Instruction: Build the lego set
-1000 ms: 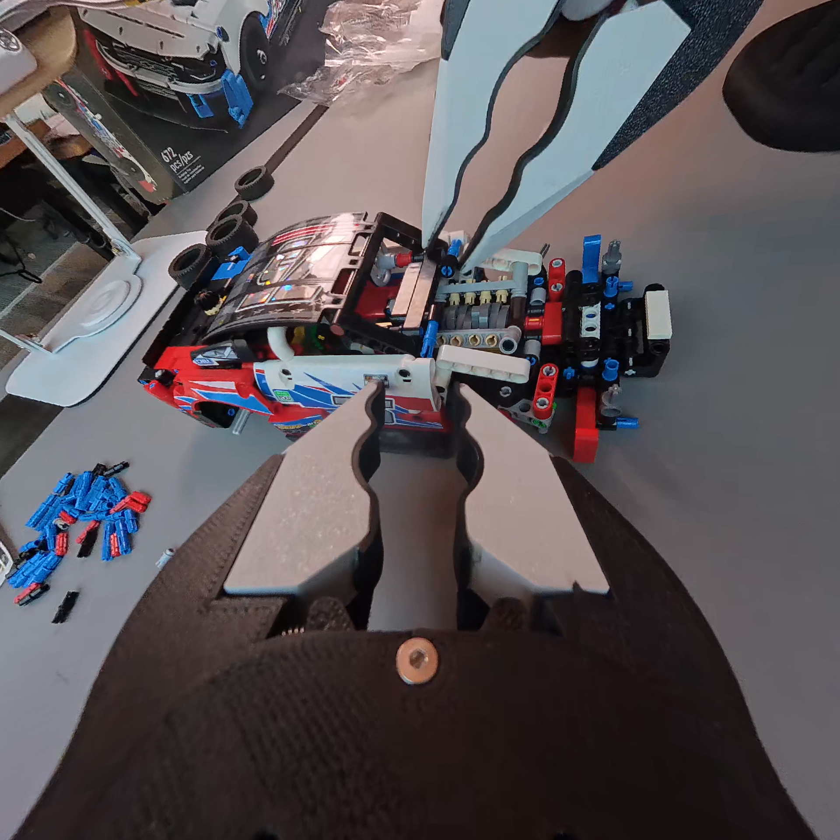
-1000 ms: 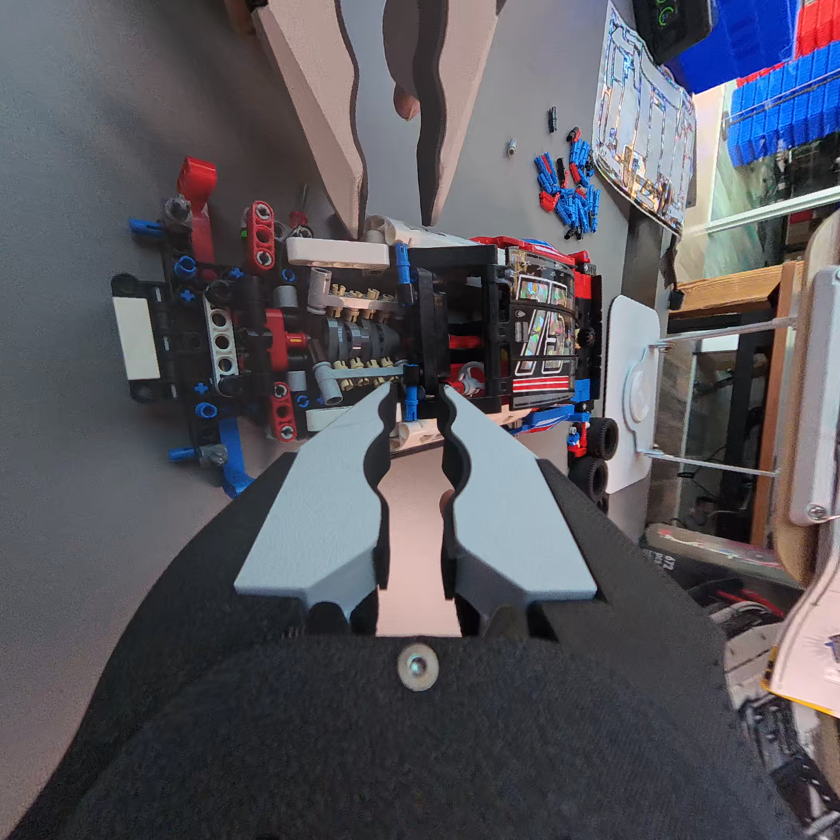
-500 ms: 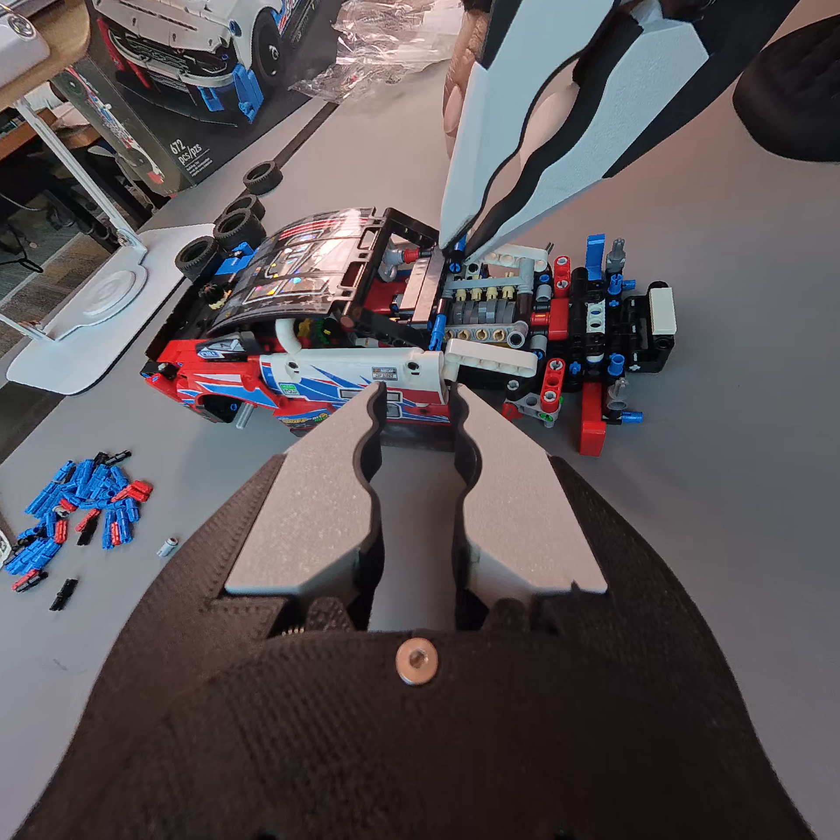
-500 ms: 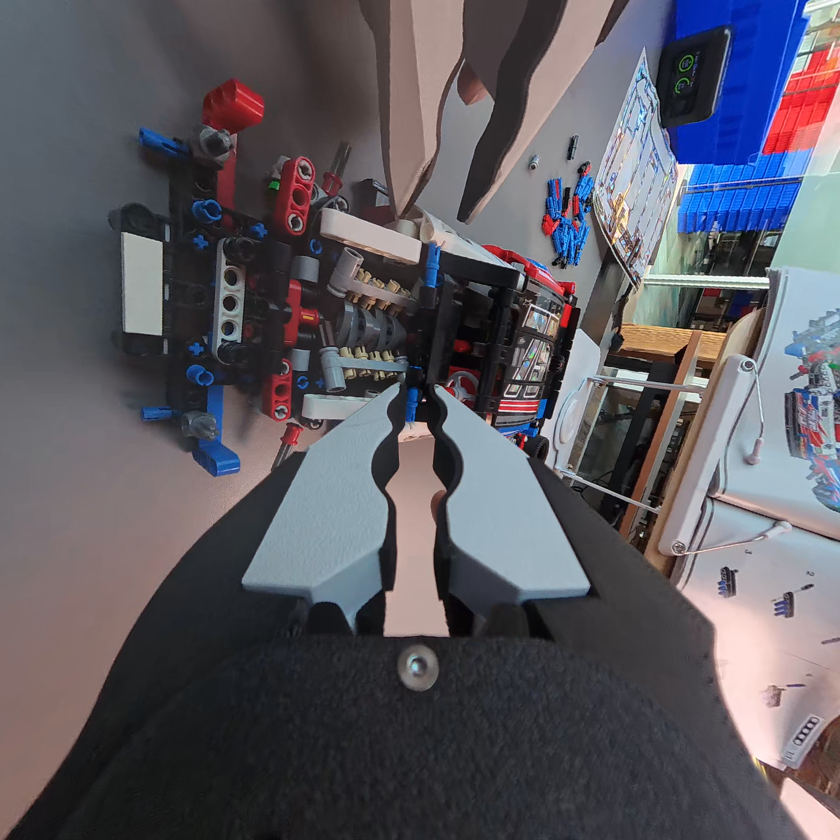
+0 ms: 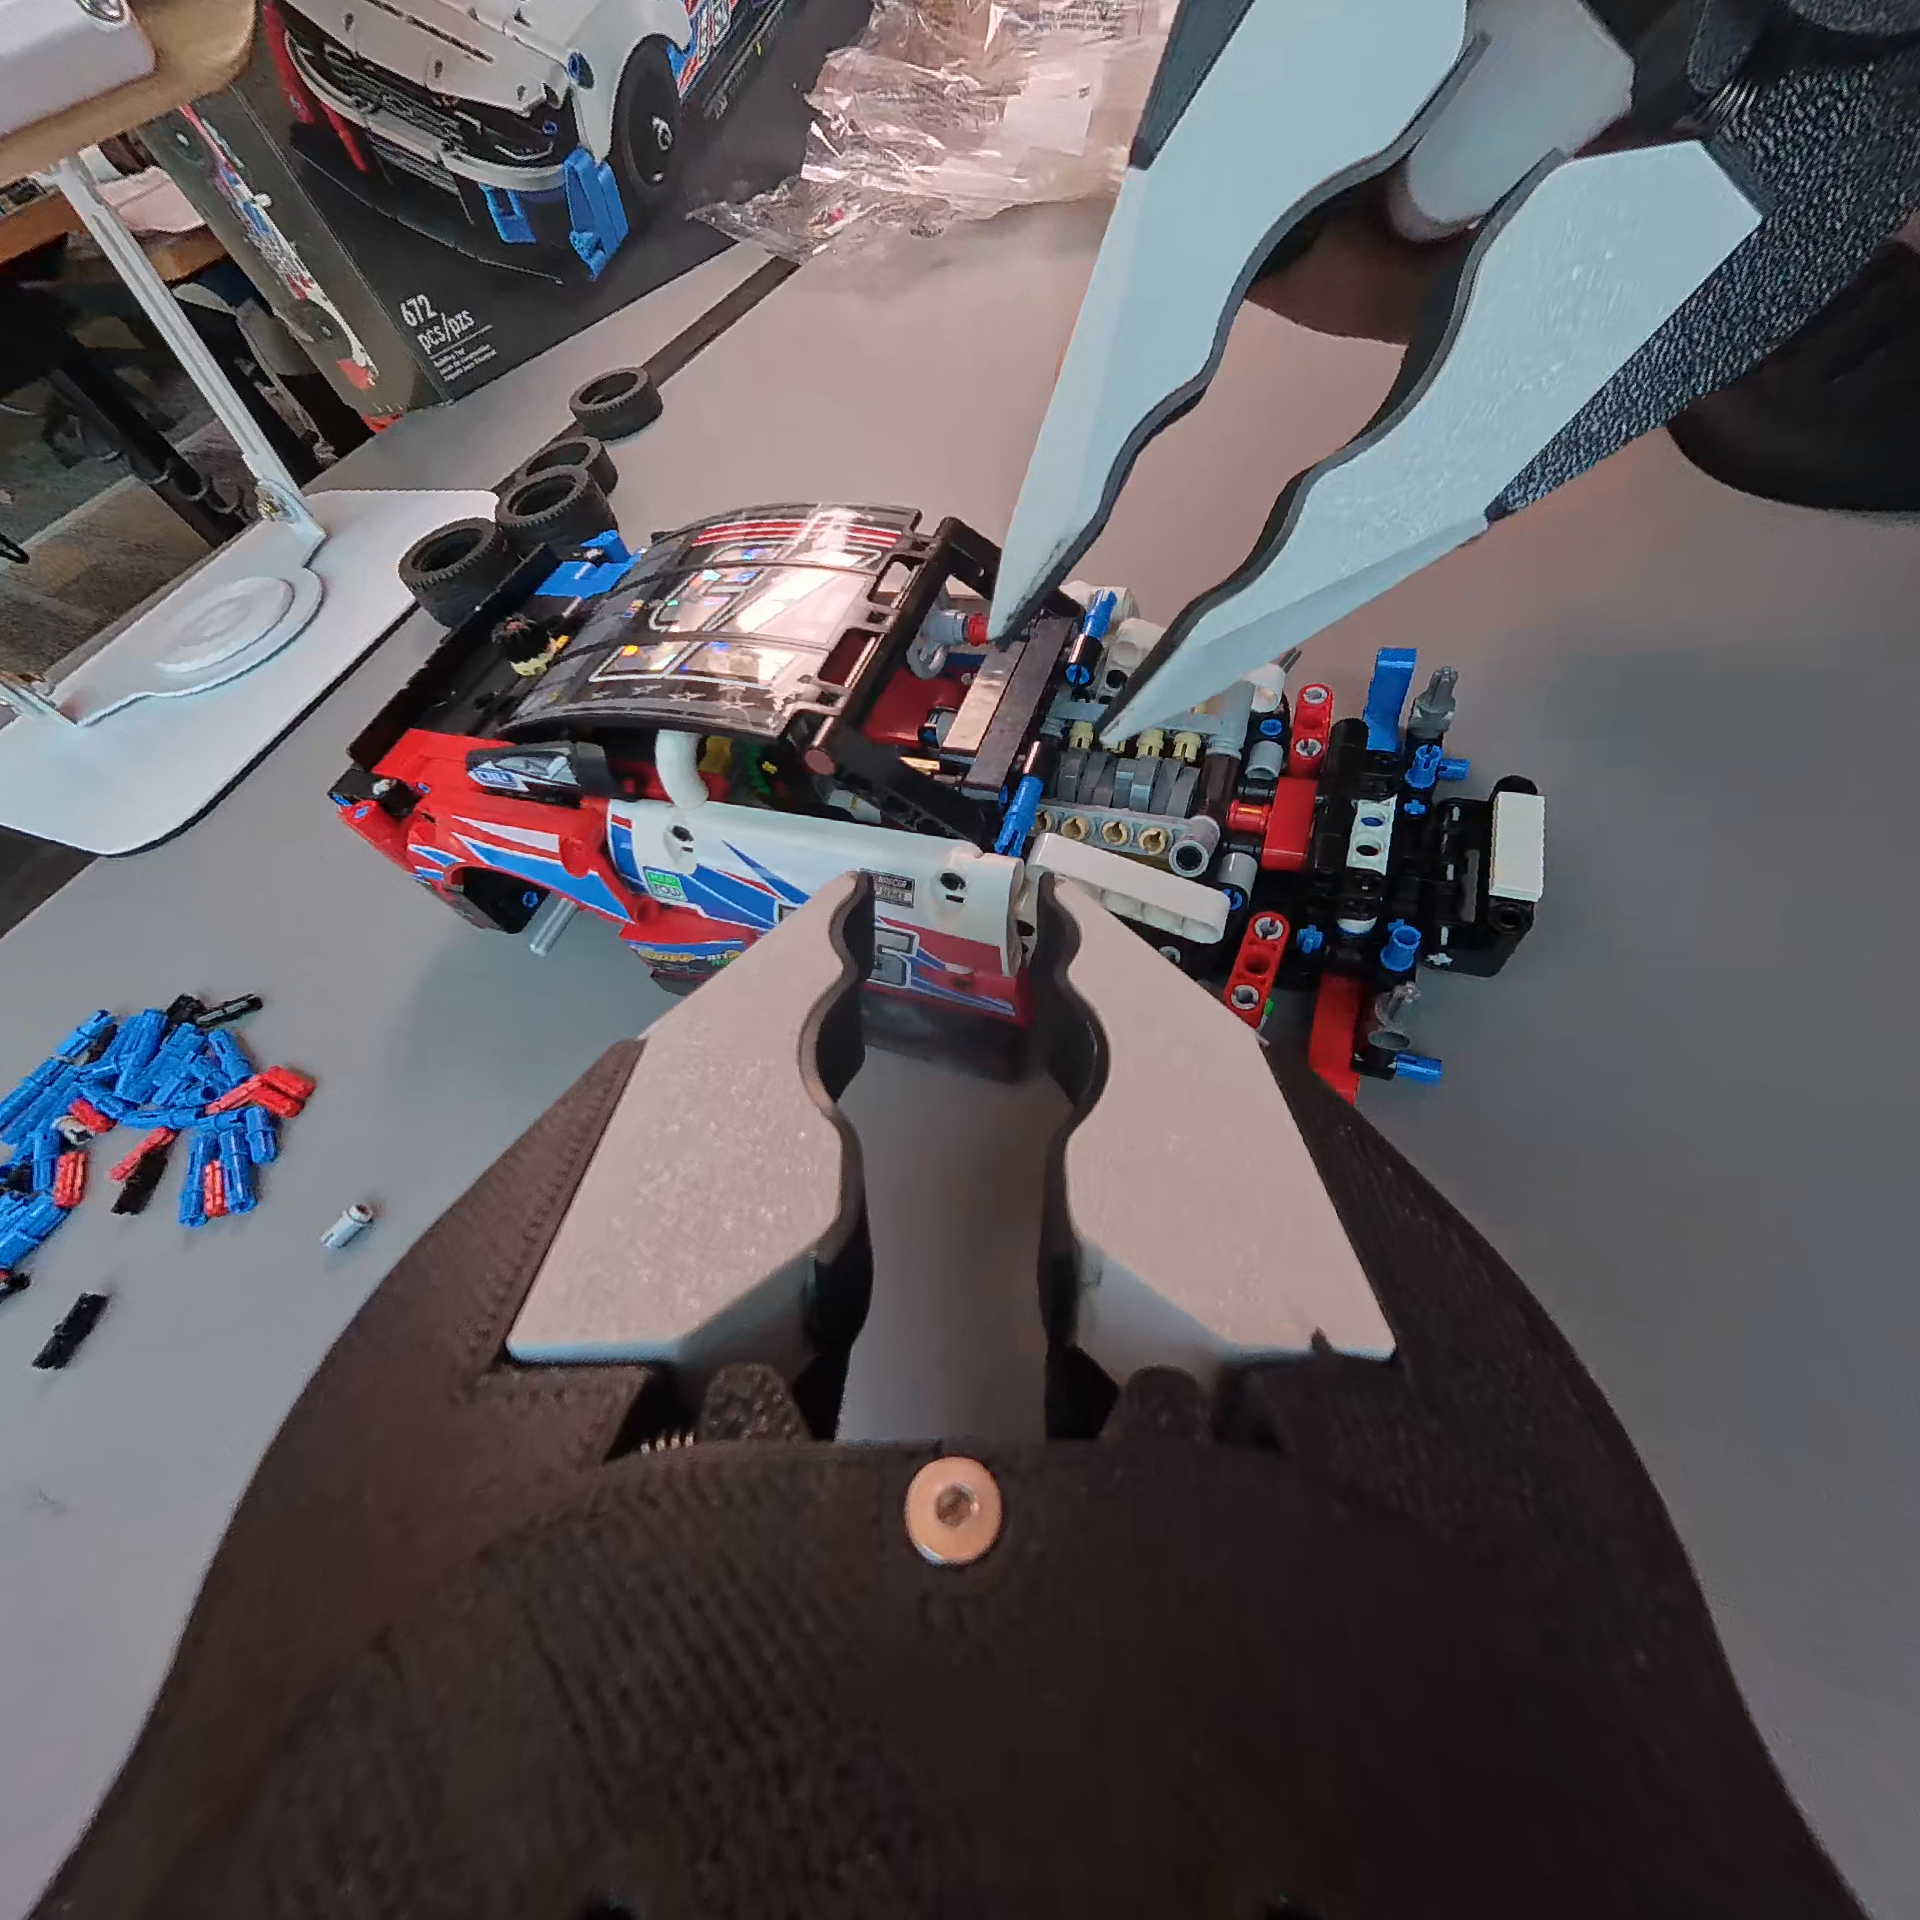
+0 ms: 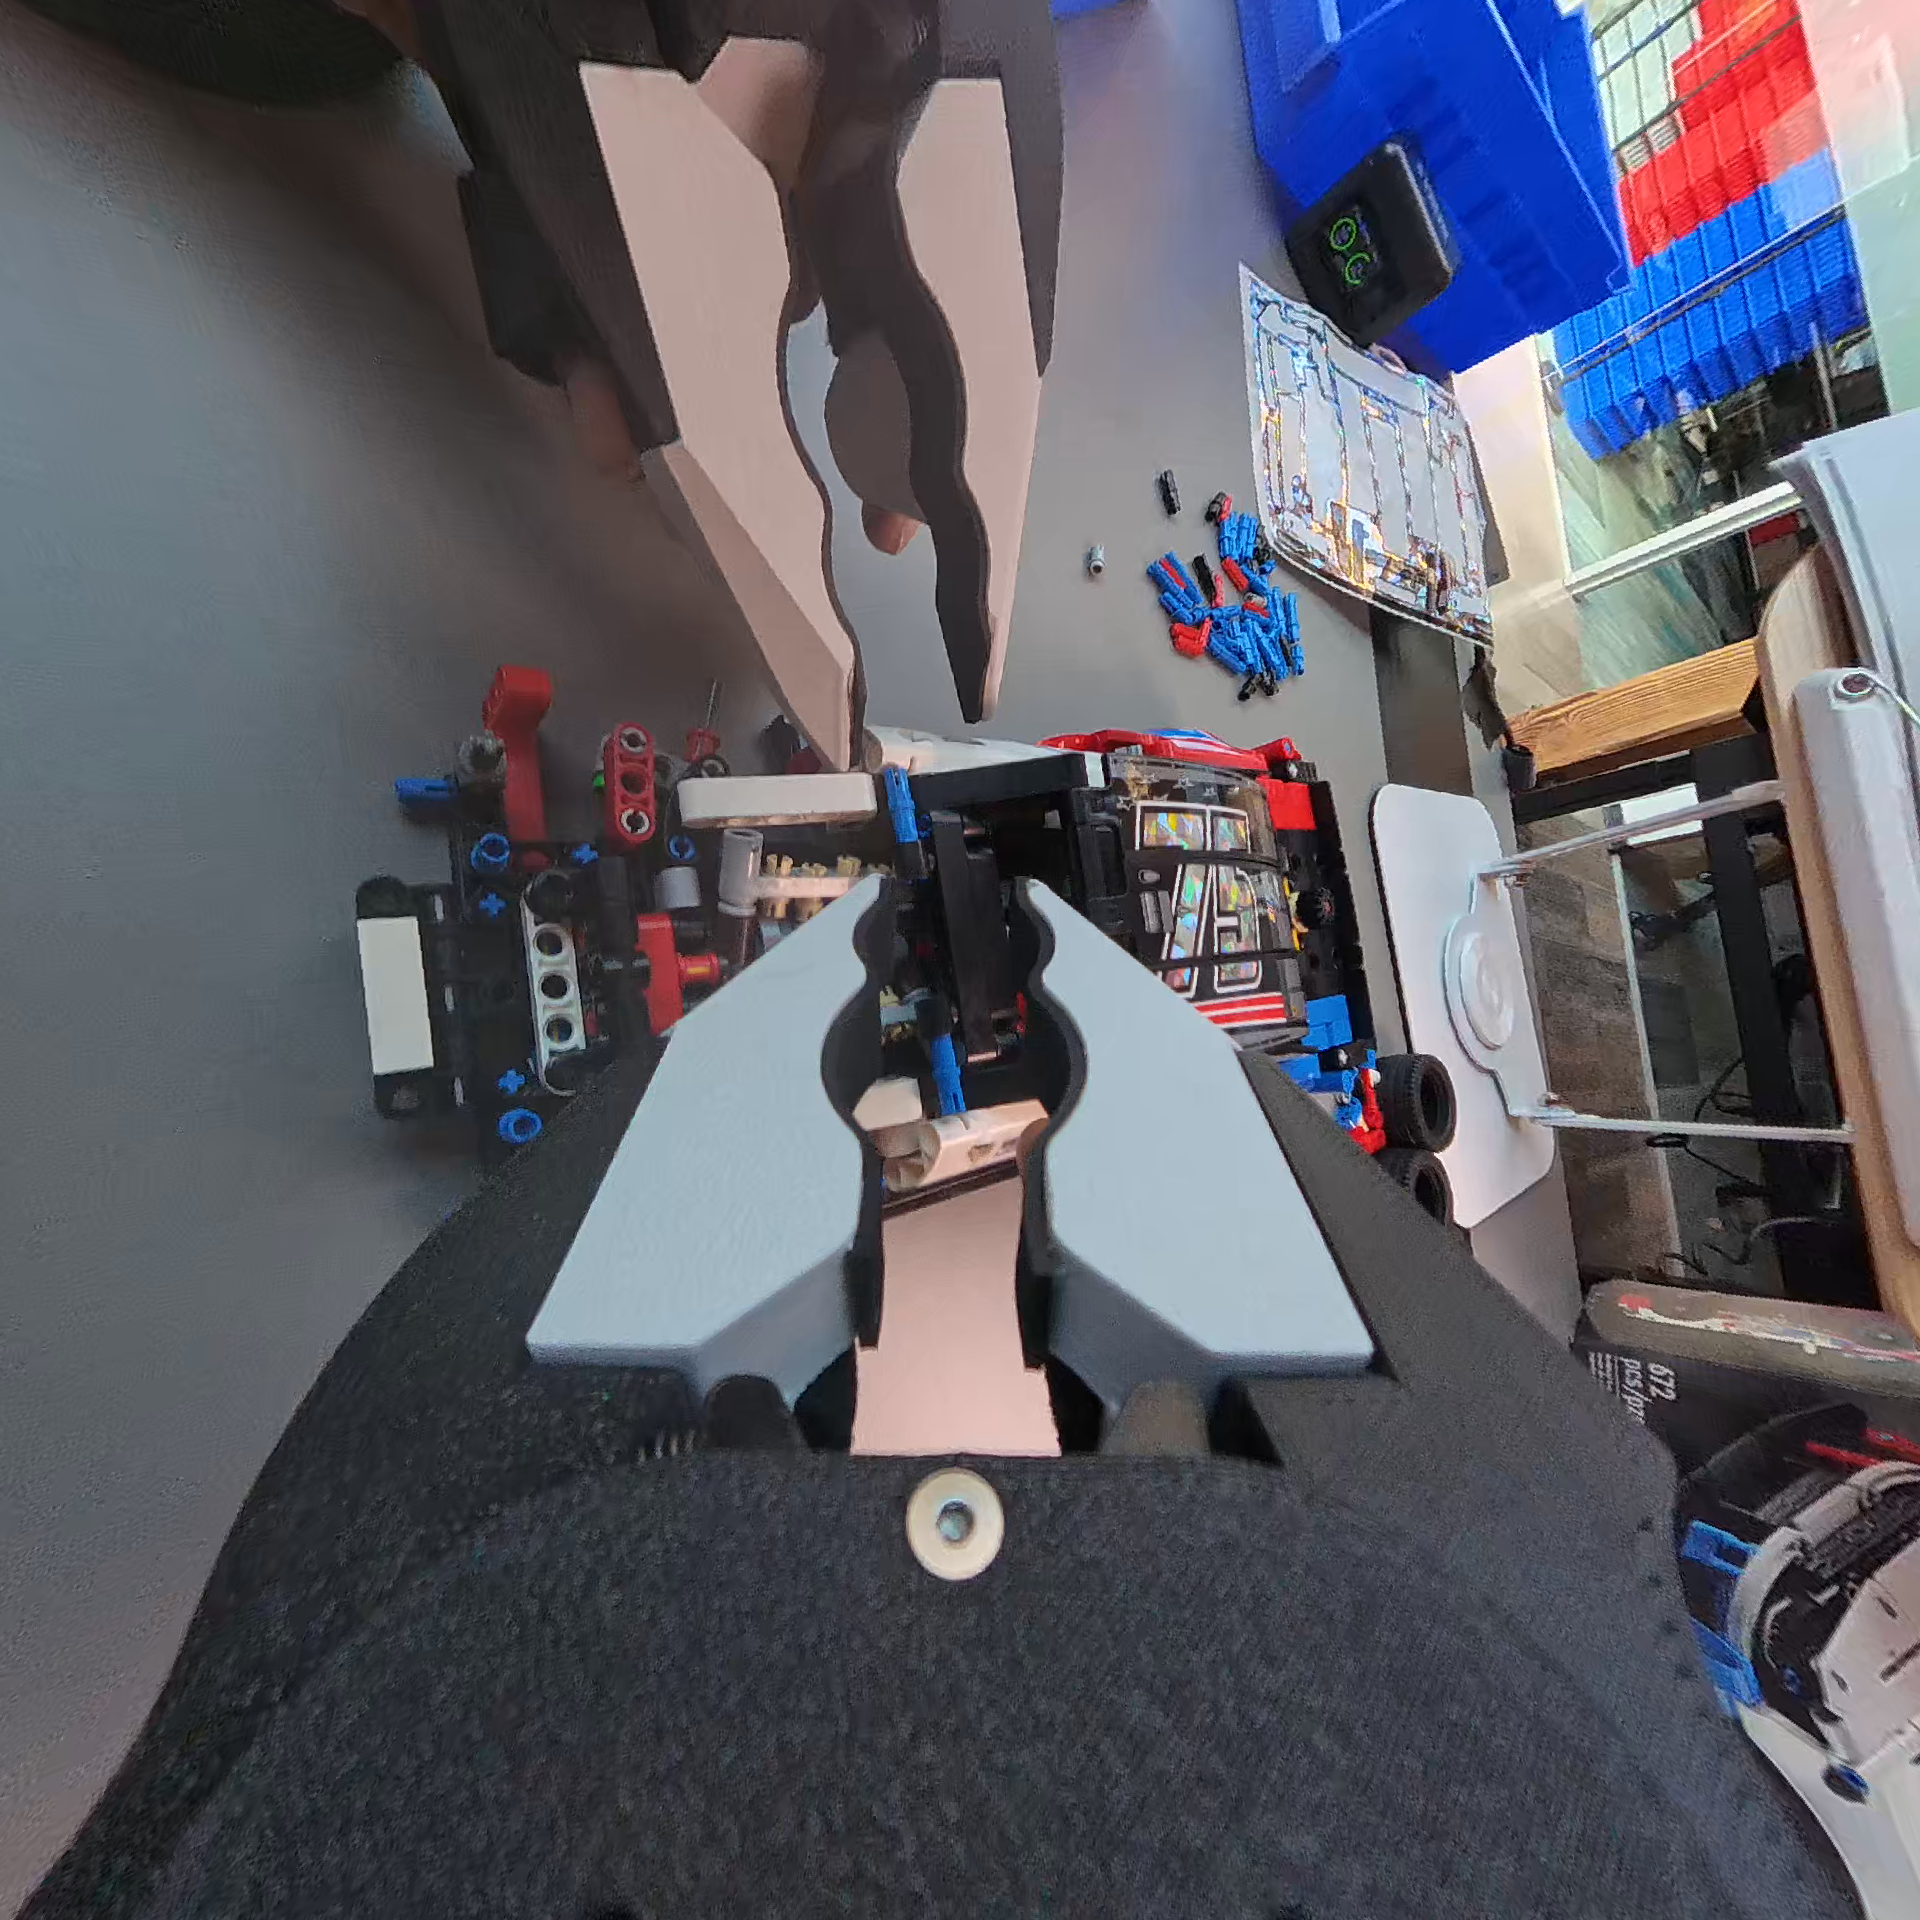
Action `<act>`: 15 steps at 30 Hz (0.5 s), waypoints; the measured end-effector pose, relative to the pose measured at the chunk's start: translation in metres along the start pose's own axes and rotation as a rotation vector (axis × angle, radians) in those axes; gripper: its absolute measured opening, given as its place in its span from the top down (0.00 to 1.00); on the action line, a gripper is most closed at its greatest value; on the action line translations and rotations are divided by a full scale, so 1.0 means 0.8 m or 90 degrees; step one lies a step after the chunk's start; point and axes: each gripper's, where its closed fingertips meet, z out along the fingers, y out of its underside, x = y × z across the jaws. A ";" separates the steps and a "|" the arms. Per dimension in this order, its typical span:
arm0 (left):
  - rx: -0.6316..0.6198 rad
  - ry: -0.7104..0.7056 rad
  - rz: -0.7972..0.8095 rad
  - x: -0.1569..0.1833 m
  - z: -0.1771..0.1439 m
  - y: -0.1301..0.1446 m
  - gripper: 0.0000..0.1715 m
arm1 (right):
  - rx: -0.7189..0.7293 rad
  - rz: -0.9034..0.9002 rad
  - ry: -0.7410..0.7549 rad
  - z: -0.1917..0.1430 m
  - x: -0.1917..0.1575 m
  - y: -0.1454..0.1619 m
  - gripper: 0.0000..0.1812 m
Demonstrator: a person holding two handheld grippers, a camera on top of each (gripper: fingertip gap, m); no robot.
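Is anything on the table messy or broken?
Nothing looks broken. The car is only half built: its front frame is bare and it has no wheels on. Loose tyres sit behind it, and blue and red pins lie scattered in a pile.

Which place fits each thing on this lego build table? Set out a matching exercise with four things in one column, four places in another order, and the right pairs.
Things
1. loose tyres
2. pile of blue and red pins
3. white tile
4. clear plastic bags

Places
A. on the car's open-frame end
B. at the far table edge beside the box
C. beside the car's roofed end
D. on the table near the printed sheet

Pairs: 1-C, 2-D, 3-A, 4-B
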 end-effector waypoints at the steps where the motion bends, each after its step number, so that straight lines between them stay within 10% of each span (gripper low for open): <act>1: -0.002 0.001 0.003 0.001 0.000 0.000 0.83 | 0.004 0.006 0.000 0.004 -0.001 -0.004 0.90; 15: -0.026 0.010 0.006 0.004 0.001 0.008 0.83 | -0.027 -0.042 0.016 0.031 -0.007 -0.006 0.93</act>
